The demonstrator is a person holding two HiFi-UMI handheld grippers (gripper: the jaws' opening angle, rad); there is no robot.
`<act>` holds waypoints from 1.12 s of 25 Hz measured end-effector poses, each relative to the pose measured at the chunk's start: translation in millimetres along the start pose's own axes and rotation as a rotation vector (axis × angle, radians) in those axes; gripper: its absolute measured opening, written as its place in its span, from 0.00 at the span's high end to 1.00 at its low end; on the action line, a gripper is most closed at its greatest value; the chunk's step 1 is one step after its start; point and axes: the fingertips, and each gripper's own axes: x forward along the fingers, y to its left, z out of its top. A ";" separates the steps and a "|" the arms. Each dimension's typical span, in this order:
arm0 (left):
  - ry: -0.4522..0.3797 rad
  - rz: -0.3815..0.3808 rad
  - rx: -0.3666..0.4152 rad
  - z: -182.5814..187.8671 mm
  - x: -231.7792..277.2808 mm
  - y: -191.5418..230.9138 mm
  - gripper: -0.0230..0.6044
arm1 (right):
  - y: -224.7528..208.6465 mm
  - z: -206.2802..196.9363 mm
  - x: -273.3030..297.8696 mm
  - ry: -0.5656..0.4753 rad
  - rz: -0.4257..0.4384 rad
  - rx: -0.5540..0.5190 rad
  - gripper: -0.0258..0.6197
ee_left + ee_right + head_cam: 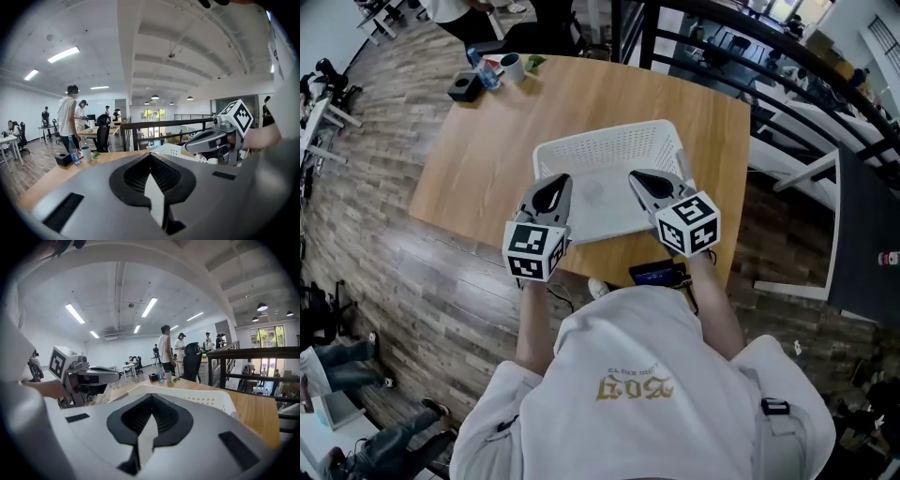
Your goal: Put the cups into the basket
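Both closed: left tongs point(555, 180), right tongs point(639, 176); basket point(609, 150) floor solely in head view.

Basket point(609, 150) near rim hidden under left gripper point(553, 187) and right gripper point(649, 184); cup point(512, 66) far beyond them, too small for detail.

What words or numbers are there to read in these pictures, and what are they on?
Nothing can be read for sure.
Shirt print: gold, upside down in the head view, too blurred to read.
Water bottle label: too small to read.
Marker cubes: black-and-white squares only, no letters.
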 end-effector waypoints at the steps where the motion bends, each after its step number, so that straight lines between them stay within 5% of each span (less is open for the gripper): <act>1: -0.018 0.011 -0.003 3.0 -1.5 0.9 0.95 | 0.0 1.5 -2.3 -0.009 -0.005 -0.001 0.94; 15: -0.199 0.129 0.023 42.2 -28.1 5.3 0.95 | -1.9 31.3 -30.2 -0.158 -0.093 0.016 0.94; 28: -0.169 0.129 0.027 34.8 -27.7 -0.6 0.95 | 7.9 36.6 -28.6 -0.170 -0.117 -0.049 0.94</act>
